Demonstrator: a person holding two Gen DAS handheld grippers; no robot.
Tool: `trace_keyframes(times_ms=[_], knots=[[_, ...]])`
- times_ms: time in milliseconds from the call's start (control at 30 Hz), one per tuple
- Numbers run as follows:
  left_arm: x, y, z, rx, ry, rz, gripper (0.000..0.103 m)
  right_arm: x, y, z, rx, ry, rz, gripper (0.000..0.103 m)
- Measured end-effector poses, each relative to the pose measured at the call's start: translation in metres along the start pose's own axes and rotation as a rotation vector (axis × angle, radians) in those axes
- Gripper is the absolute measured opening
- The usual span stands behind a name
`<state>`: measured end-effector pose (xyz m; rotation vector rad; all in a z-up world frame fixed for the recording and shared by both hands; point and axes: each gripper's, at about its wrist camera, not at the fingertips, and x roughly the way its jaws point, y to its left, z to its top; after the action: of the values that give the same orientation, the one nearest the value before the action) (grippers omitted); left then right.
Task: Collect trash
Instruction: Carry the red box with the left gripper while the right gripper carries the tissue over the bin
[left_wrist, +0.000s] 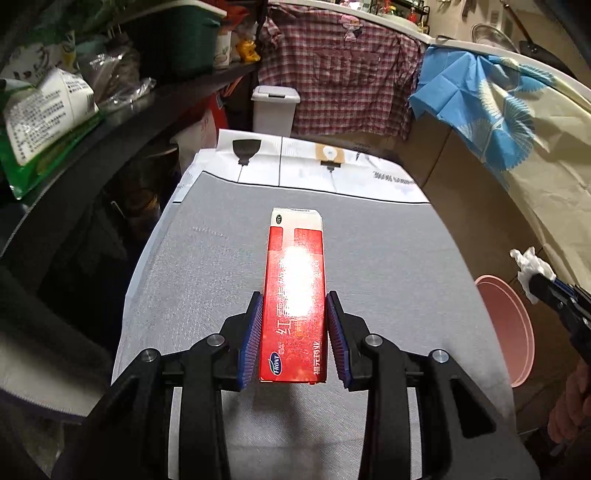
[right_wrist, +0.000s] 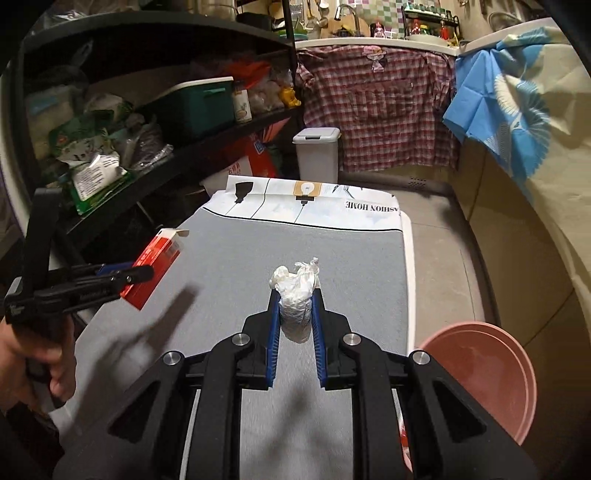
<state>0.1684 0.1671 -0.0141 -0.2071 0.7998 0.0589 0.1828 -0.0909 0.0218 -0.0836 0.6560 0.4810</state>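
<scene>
left tongs (left_wrist: 294, 332) clamp red carton (left_wrist: 295, 291) | right tongs (right_wrist: 294, 317) pinch crumpled tissue (right_wrist: 295, 295)

Your left wrist view looks steeply down along its fingers, close over the grey mat (left_wrist: 221, 266). Your right wrist view sits slightly farther right, angled down too. Both face the checked cloth (right_wrist: 376, 107) and white bin (left_wrist: 275, 110), sharing the mat and pink basin (right_wrist: 484, 373).
</scene>
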Motion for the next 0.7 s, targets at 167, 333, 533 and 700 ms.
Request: trace_keyframes(times_ms=[167, 333, 533, 700], knots=[[-0.017, -0.009, -0.004, 0.009, -0.022, -0.014, 0.034, -0.035, -0.012, -0.006, 0.007, -0.027, -0.012, 0.017], [-0.028, -0.019, -0.008, 0.03, -0.037, -0.024, 0.034, -0.063, -0.028, -0.015, 0.009, -0.055, -0.054, 0.017], [-0.036, -0.029, -0.01, 0.044, -0.051, -0.037, 0.034, -0.084, -0.054, -0.029, 0.059, -0.08, -0.095, 0.017], [-0.04, -0.037, -0.016, 0.049, -0.052, -0.046, 0.034, -0.086, -0.073, -0.042, 0.118, -0.084, -0.115, 0.017]])
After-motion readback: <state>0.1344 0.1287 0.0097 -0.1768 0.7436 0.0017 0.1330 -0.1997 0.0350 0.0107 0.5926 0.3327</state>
